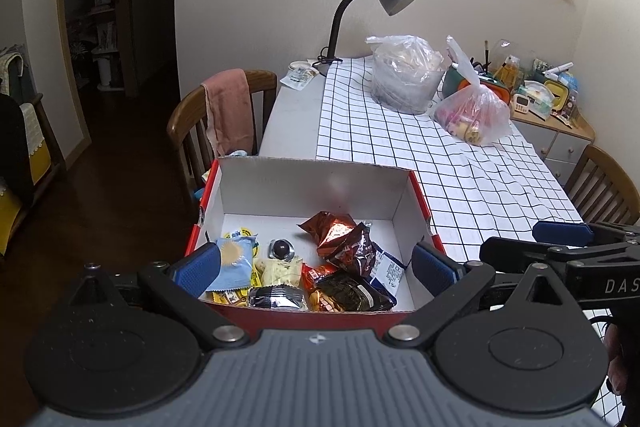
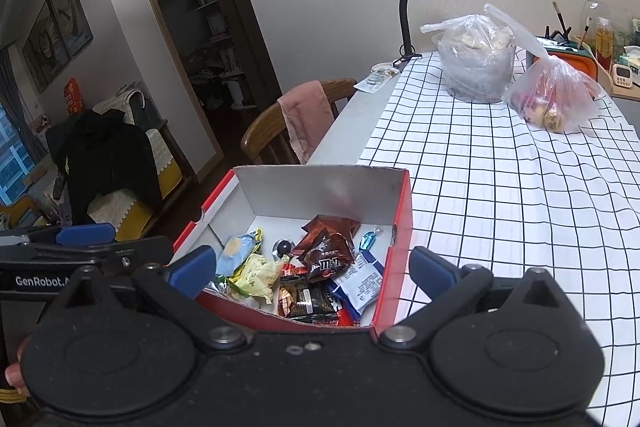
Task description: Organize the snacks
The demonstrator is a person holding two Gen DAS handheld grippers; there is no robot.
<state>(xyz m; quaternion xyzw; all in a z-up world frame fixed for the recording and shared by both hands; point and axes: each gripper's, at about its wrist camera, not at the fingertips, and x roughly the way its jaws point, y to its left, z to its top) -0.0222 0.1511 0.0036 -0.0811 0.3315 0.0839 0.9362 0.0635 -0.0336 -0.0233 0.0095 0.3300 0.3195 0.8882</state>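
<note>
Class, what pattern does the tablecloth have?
The tablecloth is white with a thin black grid of squares, clearest in the right wrist view.

Snacks (image 1: 320, 267) lie in box (image 1: 316, 183) on table (image 1: 480, 167).

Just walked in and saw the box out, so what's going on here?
A person is sorting snacks with a handheld gripper in each hand. The left gripper and right gripper both hang open and empty over the red box, which holds a pile of wrapped snacks. The box sits at the near end of the table, beside the checked tablecloth. Two plastic bags wait farther back.
</note>
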